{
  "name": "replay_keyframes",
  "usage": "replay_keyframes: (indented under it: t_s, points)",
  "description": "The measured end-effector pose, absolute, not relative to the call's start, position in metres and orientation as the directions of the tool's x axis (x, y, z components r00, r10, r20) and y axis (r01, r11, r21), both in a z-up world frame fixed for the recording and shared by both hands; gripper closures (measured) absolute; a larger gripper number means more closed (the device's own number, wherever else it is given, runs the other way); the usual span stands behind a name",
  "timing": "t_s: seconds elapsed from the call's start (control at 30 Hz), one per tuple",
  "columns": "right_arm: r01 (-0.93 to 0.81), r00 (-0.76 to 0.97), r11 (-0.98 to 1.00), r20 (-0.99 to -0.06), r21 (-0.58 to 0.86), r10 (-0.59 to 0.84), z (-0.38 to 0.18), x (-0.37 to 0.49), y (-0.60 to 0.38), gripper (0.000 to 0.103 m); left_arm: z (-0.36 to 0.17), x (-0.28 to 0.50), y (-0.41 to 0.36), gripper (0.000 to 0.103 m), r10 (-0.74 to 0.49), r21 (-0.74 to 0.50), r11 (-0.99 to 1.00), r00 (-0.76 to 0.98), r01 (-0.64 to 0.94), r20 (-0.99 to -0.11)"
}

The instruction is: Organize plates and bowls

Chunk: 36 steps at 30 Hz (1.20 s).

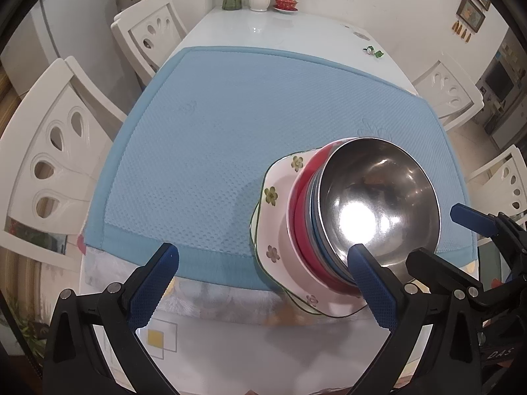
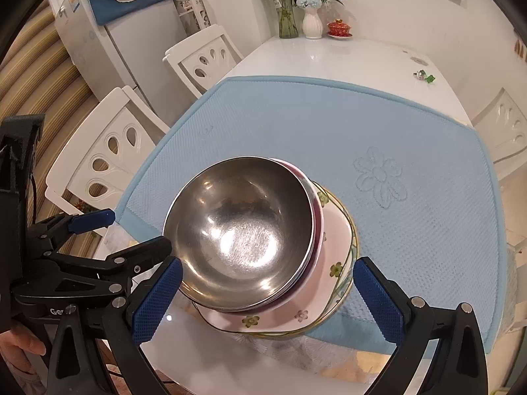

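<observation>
A shiny steel bowl tops a stack near the table's front edge. Under it sits a red bowl, then a white floral plate. The stack rests on the front border of a blue mat. My left gripper is open; its right finger overlaps the steel bowl's near rim, and the stack lies to its right. My right gripper is open, its fingers standing either side of the stack's near side. Neither holds anything.
White chairs line both long sides of the white table. At the far end stand two vases with flowers and a red lidded cup. A small green item lies far right. A fridge stands at the left.
</observation>
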State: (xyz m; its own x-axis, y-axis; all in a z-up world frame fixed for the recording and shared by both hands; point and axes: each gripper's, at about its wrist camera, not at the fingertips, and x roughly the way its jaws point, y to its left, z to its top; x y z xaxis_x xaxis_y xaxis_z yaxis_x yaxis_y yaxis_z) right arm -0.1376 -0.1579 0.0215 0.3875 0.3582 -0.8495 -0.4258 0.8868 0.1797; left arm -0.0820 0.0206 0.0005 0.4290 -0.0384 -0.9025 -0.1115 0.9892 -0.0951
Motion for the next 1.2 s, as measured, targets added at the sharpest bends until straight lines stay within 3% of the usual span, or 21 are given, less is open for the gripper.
replay_keyframes:
  t_s: [1.2]
  points:
    - [-0.435,0.377,0.881,-0.852,0.185,0.364,0.0205,-0.1354,-0.1596,0.000,0.0034,-0.0799,0.0199,0.001,-0.009,-0.071,0.989,0.434,-0.128,-0.901]
